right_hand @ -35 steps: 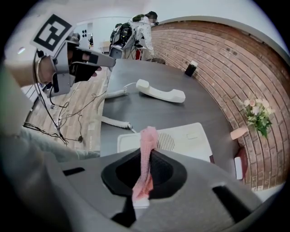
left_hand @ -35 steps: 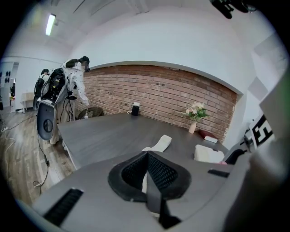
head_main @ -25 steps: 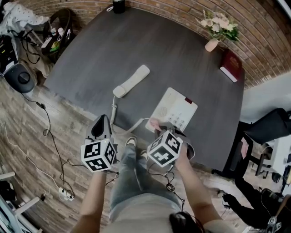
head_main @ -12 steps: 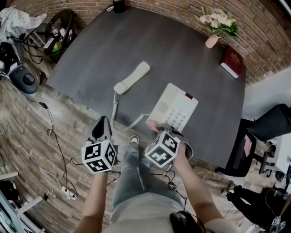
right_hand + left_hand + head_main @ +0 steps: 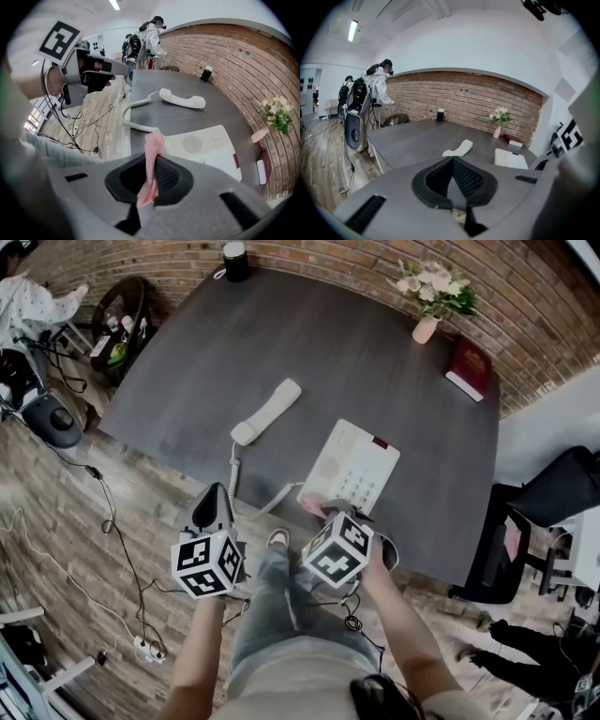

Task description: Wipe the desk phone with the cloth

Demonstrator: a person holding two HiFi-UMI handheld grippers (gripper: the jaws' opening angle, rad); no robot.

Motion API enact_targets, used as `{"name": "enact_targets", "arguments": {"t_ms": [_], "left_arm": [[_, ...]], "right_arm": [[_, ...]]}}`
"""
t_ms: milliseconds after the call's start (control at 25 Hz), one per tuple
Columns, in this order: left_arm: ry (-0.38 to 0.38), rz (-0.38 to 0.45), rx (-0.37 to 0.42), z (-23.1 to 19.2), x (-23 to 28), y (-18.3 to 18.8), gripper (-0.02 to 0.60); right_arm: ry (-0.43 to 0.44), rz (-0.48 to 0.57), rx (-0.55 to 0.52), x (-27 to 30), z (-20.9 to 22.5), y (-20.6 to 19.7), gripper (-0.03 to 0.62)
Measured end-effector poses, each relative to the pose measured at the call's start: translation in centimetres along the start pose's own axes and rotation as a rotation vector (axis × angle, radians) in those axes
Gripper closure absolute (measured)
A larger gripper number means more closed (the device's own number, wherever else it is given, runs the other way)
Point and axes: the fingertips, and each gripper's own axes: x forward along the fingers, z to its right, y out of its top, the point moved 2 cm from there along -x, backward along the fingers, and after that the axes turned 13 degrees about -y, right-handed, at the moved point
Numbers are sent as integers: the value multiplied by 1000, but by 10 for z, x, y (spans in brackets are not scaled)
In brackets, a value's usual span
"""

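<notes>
- Cloth [image 5: 154, 140], pink, is pinched tight in the right gripper [image 5: 154, 158], right at the near corner of the desk phone [image 5: 354, 465] by the table [image 5: 281, 334] edge.
- Left gripper [image 5: 453, 158] hangs just off the table's near edge, jaws closed together on nothing.
- Handset [image 5: 267, 412] lies off the cradle, left of the phone, with its coiled cord [image 5: 233, 474] running toward the near edge.
- Far side: flower vase [image 5: 427, 326] and red book [image 5: 468, 367].

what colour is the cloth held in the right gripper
Pink. The cloth shows best in the right gripper view.
</notes>
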Motion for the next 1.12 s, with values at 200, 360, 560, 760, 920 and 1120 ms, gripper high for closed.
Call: {"name": "enact_targets", "arguments": {"t_ms": [200,360,560,760,920,1120], "left_arm": [[-36,4,24,13,7,13,577],[-75,1,49,25,18,22,577],[-126,-11,65,40,36,27,577],[-176,-29,75,53,55,30,577],[-207,-30,77,60,71,36,577],[-232,-23,73,68,92,47,577]], "right_arm": [[-20,9,50,-12,19,-1,571],[-74,-4,68,-17,42,-7,571],[-130,-30,95,-21,71,-18,571],[-176,-53,121,-21,98,-24,571],[-205,-67,125,-21,114,-26,571],[-229,-81,121,-20,134,-25,571]]}}
